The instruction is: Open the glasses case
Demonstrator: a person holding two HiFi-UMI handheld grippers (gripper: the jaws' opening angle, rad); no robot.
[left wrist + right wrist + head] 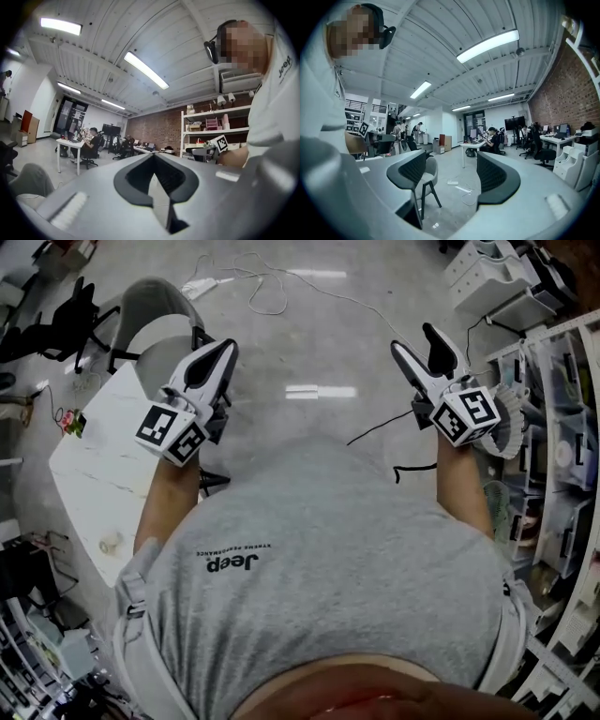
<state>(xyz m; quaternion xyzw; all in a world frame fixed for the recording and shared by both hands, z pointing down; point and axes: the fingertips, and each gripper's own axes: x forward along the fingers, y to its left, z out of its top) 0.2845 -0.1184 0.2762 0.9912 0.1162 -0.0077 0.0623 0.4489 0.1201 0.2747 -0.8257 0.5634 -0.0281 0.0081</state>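
No glasses case shows in any view. I hold both grippers up in front of my chest, over the floor. In the head view my left gripper [228, 345] points away with its jaws together. The left gripper view shows the same gripper [153, 157] shut, with nothing held. My right gripper [414, 339] is on the right, its jaws spread wide. In the right gripper view the right gripper [451, 164] is open and only the room shows between its dark pads [494, 176].
A white table [94, 465] stands at my left with a tape roll [111, 543] and a small item [75, 423] on it. A grey chair [155, 301] is beyond it. Cables [253, 287] lie on the floor. Shelves [562, 437] full of boxes line the right.
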